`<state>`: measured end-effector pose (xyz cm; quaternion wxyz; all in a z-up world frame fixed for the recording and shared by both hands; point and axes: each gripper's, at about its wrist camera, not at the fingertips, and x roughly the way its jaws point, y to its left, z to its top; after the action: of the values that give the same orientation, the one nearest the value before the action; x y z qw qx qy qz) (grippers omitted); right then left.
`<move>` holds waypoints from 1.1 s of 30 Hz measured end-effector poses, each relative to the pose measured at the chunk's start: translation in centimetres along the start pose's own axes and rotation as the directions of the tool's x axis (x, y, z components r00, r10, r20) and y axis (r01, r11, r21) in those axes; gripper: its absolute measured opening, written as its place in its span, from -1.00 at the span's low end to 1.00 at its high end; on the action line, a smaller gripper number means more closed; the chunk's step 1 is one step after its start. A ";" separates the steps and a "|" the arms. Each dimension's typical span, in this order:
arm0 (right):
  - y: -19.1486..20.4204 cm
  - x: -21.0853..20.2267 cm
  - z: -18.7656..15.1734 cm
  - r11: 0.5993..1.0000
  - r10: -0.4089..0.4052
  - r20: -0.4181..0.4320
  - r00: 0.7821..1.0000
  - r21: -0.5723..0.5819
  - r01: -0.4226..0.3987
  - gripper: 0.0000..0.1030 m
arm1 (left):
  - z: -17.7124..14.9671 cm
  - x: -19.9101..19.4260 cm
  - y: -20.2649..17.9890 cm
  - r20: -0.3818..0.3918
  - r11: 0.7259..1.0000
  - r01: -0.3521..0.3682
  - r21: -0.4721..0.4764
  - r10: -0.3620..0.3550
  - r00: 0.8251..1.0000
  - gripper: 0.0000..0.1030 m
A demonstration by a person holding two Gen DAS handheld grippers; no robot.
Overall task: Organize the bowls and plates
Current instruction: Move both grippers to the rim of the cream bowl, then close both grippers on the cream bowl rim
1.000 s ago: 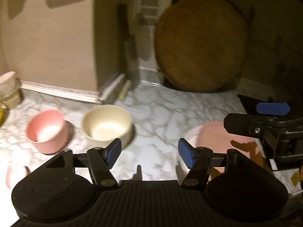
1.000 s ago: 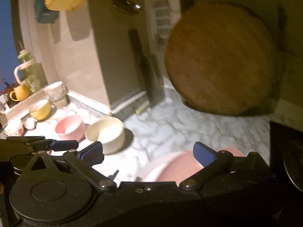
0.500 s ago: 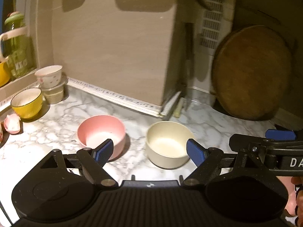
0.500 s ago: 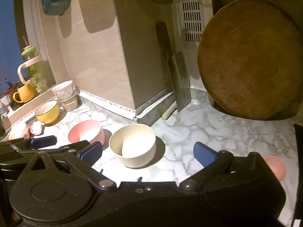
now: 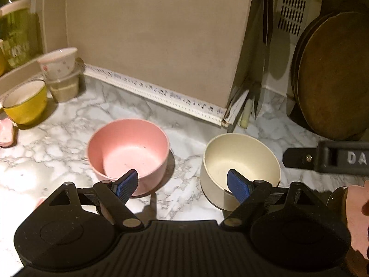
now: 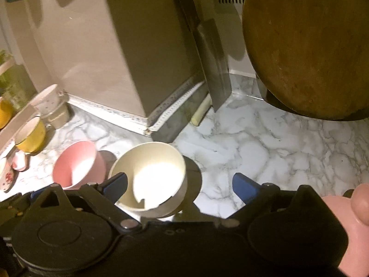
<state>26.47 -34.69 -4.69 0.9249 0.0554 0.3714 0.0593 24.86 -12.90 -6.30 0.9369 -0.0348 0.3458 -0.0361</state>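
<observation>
- The cream bowl (image 6: 150, 180) and the pink bowl (image 5: 129, 154) stand upright, side by side with a small gap, on the marble counter (image 6: 265, 152), in front of the beige cabinet end (image 5: 150, 34). A second ago they sat further off and smaller in both wrist views; now they fill the foreground, so both hands have come in towards them.
- A second ago a pink plate lay under the grippers; now only a pink edge (image 6: 341, 226) shows at the far right of the right wrist view, beside a fingertip.
- I take that to mean the bowls are the next thing to be picked up, likely to nest one in the other; neither has been lifted.
- The right gripper (image 6: 180, 187) has its jaws wide, though they have just eased in a touch. The cream bowl sits between them, nearer the left pad; the right pad stands clear over bare marble. It holds nothing.
- The left gripper (image 5: 184, 185) has just been opening and stands wide, with nothing in it. Its left pad overlaps the pink bowl's near rim, its right pad the cream bowl's; I cannot tell if either touches.
- Further out: a yellow cup (image 5: 25, 101) at the left, a round wooden board (image 6: 306, 46) against the wall.
</observation>
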 end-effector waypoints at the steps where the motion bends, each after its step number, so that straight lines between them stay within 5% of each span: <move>1: -0.2 0.5 0.2 1.000 -0.007 -0.009 1.000 0.005 0.007 0.83 | 0.0 0.4 -0.2 -0.007 1.000 0.000 -0.001 0.000 1.000 0.64; 13: -1.0 5.2 1.8 1.000 -0.013 -0.111 0.994 0.025 0.016 0.36 | 0.5 3.4 -1.8 -0.054 1.000 0.015 -0.019 -0.016 0.998 0.64; 16: -1.2 5.9 1.6 1.000 0.003 -0.142 0.990 0.031 0.002 0.02 | 0.7 3.8 -1.9 -0.064 1.000 0.018 -0.025 -0.019 0.998 0.62; 26: -1.1 6.8 1.1 0.999 0.037 -0.179 0.983 0.022 -0.033 -0.61 | 0.6 5.3 -1.7 -0.133 0.995 0.067 -0.069 -0.076 0.988 -0.40; 33: -0.7 6.5 1.1 0.999 0.044 -0.184 0.982 0.009 -0.043 -0.81 | 0.6 5.1 -1.7 -0.133 0.994 0.080 -0.077 -0.089 0.987 -0.62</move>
<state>31.91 -34.47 -8.46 0.8850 0.0602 0.4542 0.0833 29.04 -15.09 -9.04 0.9069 -0.0803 0.4084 -0.0657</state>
